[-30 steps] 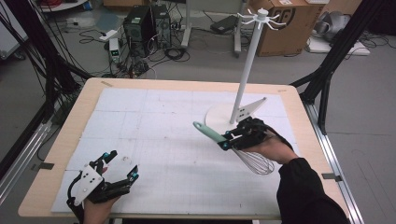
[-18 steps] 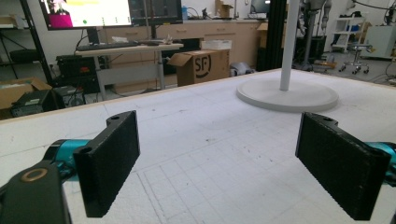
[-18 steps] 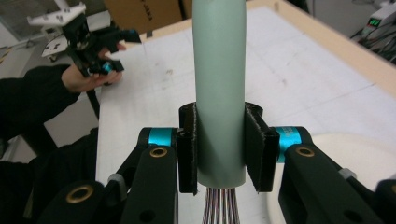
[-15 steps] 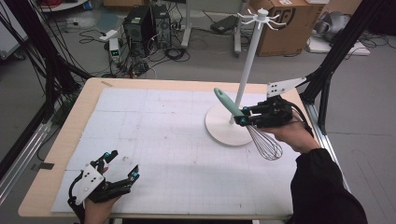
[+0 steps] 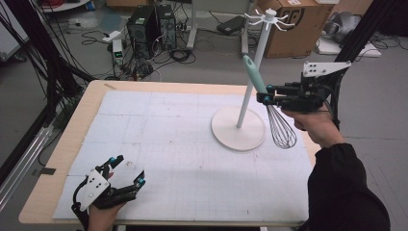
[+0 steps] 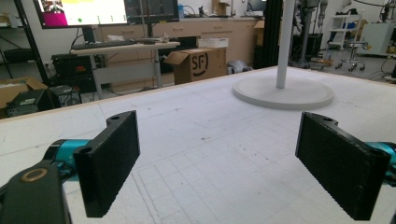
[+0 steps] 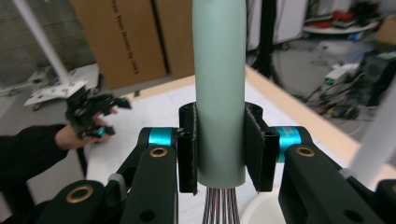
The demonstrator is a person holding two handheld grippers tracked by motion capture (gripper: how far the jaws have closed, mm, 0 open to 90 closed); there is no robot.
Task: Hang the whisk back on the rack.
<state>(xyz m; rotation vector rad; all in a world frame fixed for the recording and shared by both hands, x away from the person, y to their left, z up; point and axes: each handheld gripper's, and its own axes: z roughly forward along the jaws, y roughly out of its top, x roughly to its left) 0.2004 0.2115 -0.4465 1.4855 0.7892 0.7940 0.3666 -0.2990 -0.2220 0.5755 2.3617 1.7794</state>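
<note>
Just lifted the whisk off the worktop, right claw clamped on its handle, so the hook stand is next; left claw sits apart.

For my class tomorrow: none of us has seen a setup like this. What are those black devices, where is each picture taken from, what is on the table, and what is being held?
There is no robot here. A person holds a hand-operated gripper in each hand. The high view looks down on the table from above the person. Each of the other two pictures comes from a camera riding on one gripper, looking along its two black fingers.

On the white gridded mat stands a white hook stand with a round base and a tall pole.

The right gripper is raised beside the pole, its fingers shut on the pale green handle of a wire whisk, wires hanging down. The left gripper rests low at the near corner, open, holding nothing.
</note>
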